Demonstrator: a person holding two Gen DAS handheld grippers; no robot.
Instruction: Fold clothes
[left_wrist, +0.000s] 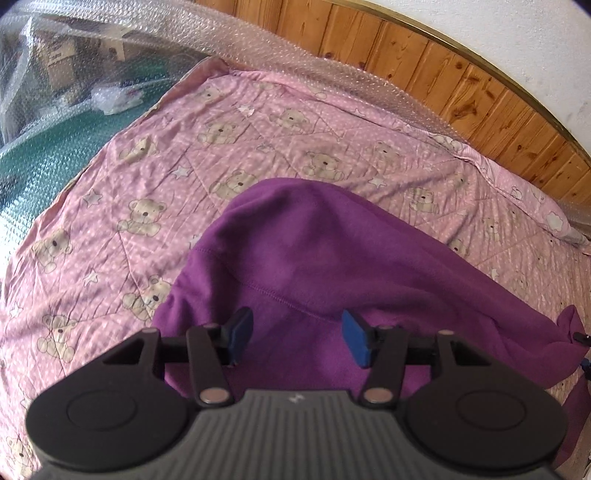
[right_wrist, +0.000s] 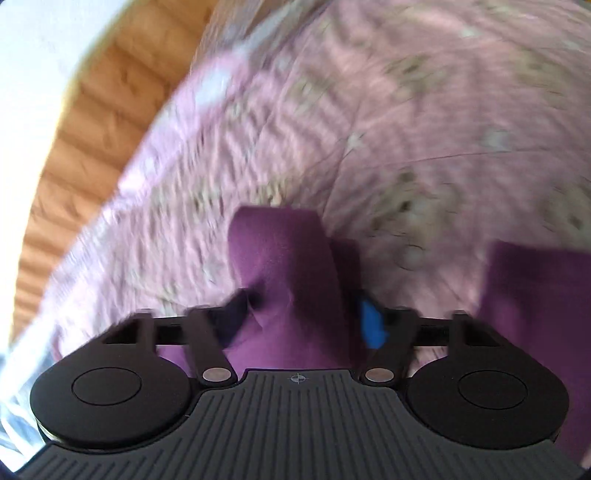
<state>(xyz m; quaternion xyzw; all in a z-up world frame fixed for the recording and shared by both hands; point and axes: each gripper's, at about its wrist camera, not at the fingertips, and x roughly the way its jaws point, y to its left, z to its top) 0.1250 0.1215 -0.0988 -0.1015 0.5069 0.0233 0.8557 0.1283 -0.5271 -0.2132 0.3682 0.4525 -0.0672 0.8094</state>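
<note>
A purple fleece garment (left_wrist: 332, 258) lies spread on the pink teddy-bear bedspread (left_wrist: 147, 177). In the left wrist view my left gripper (left_wrist: 297, 338) hovers over the garment's near part. Its blue pads (left_wrist: 356, 338) stand apart with nothing pinched between them. In the right wrist view a raised fold of the same purple garment (right_wrist: 291, 266) fills the gap of my right gripper (right_wrist: 304, 321). Both pads sit against the fold, and it stays sharp while the bed behind is smeared by motion. More purple cloth (right_wrist: 535, 314) shows at the right edge.
A wooden panelled headboard (left_wrist: 461, 85) runs along the bed's far side, below a white wall. Bubble wrap (left_wrist: 258, 40) lies along the headboard. At the far left it covers boxes and a green surface (left_wrist: 44, 147). Pink bedspread (right_wrist: 369, 110) surrounds the garment.
</note>
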